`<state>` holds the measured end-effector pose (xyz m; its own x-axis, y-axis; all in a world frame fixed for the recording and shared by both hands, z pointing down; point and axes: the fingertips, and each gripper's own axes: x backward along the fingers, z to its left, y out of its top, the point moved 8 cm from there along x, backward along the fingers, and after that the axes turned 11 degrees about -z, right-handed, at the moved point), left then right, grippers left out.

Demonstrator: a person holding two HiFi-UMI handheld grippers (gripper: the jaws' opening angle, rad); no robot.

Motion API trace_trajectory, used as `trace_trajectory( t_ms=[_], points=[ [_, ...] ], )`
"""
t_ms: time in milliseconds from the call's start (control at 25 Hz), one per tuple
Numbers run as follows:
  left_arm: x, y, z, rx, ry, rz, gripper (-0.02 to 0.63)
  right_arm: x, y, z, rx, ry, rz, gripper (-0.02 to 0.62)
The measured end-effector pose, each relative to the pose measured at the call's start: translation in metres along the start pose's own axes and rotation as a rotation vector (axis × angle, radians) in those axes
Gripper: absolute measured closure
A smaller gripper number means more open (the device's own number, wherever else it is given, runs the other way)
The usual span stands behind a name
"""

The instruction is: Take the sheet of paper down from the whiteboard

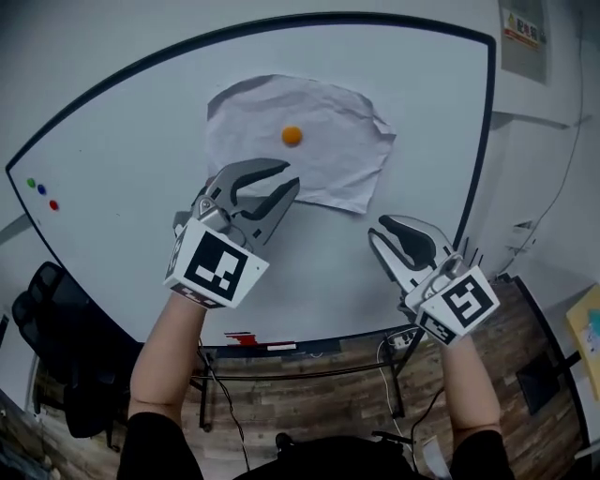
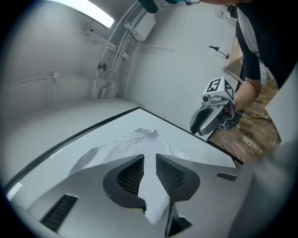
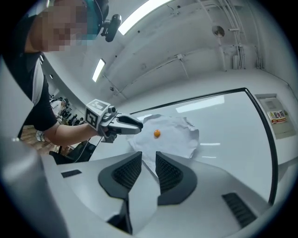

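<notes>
A crumpled white sheet of paper (image 1: 319,169) hangs on the whiteboard (image 1: 131,159), pinned by one orange magnet (image 1: 292,135). My left gripper (image 1: 289,176) is open, its tips in front of the sheet's lower left edge; whether they touch it I cannot tell. My right gripper (image 1: 379,232) is open too, below and right of the sheet, apart from it. In the left gripper view the paper (image 2: 116,146) shows through the gap of the left gripper (image 2: 150,160), nothing pinched. The right gripper view shows the right gripper (image 3: 149,158) empty, with paper (image 3: 179,137) and magnet (image 3: 157,134) ahead.
Green, blue and red magnets (image 1: 41,188) sit at the board's left edge. A tray with markers (image 1: 248,339) runs under the board. A black chair (image 1: 47,309) stands at lower left, cables lie on the wooden floor (image 1: 356,394), and a notice (image 1: 522,28) hangs at upper right.
</notes>
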<state>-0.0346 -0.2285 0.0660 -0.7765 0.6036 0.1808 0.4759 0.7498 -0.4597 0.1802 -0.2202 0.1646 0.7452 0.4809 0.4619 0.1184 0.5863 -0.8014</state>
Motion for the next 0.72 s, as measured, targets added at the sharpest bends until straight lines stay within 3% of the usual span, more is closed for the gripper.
trace_trajectory(
  t_ms=[200, 400, 720],
  points=[
    [-0.030, -0.003, 0.031, -0.143, 0.000, 0.112, 0.463, -0.006, -0.013, 0.003, -0.020, -0.019, 0.037, 0.491],
    [-0.053, -0.016, 0.034, -0.263, -0.041, 0.217, 0.442, -0.003, -0.021, 0.001, -0.090, -0.054, 0.032, 0.469],
    [-0.062, -0.024, 0.034, -0.325, -0.043, 0.274, 0.440, 0.000, -0.024, -0.002, -0.108, -0.059, 0.027, 0.468]
  ],
)
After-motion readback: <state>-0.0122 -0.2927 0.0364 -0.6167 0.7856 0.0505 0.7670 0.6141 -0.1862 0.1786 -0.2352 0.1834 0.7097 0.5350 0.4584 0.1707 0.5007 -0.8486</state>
